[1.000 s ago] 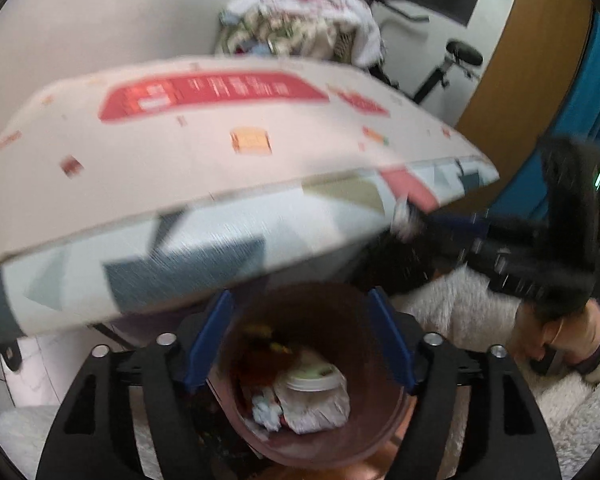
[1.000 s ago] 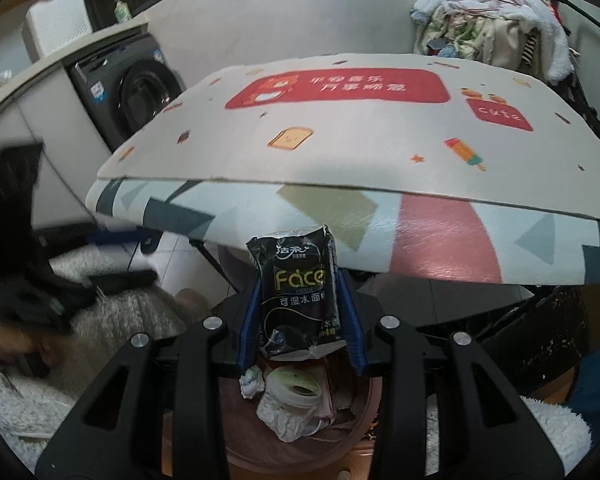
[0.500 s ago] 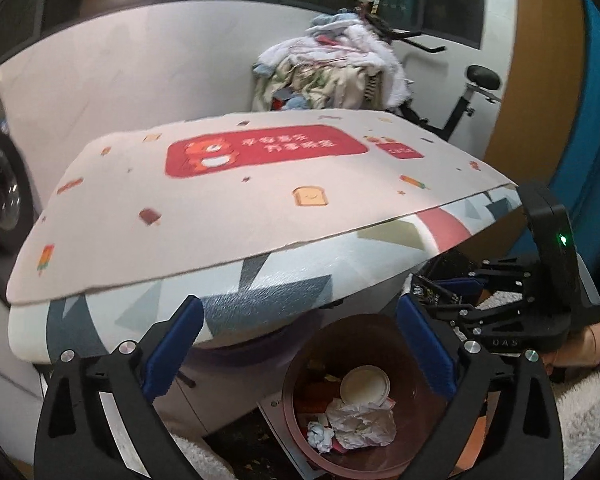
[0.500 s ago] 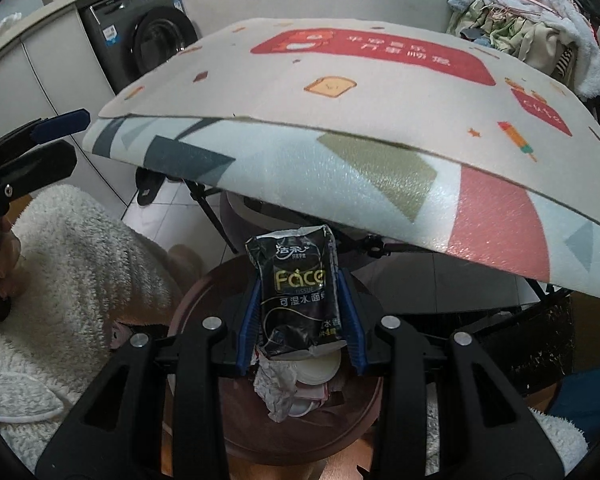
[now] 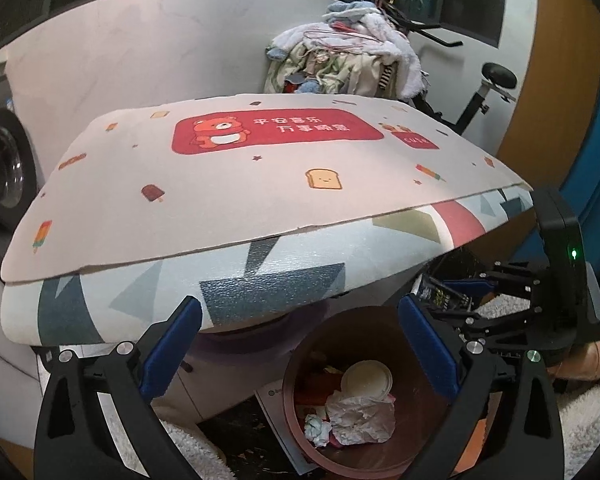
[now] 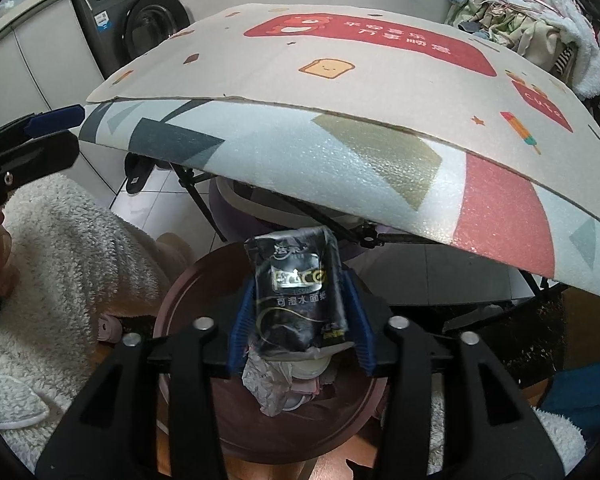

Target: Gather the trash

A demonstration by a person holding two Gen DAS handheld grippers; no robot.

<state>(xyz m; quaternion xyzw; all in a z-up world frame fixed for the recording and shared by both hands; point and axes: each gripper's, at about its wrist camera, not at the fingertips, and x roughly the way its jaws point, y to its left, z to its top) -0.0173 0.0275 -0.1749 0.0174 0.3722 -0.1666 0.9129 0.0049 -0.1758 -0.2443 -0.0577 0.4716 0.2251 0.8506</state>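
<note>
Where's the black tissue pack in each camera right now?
Left wrist: black tissue pack at right of centre, held in the right gripper, above the bin's far rim.
Right wrist: pack at centre, between the fingers.
Shared landmark: the toast picture on the table.

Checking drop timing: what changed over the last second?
The left gripper drew back from over the trash bin, its jaws now spread wide and empty. The right gripper stays shut on the black tissue pack, still above the bin; not released. Trash in the bin is unchanged.
</note>
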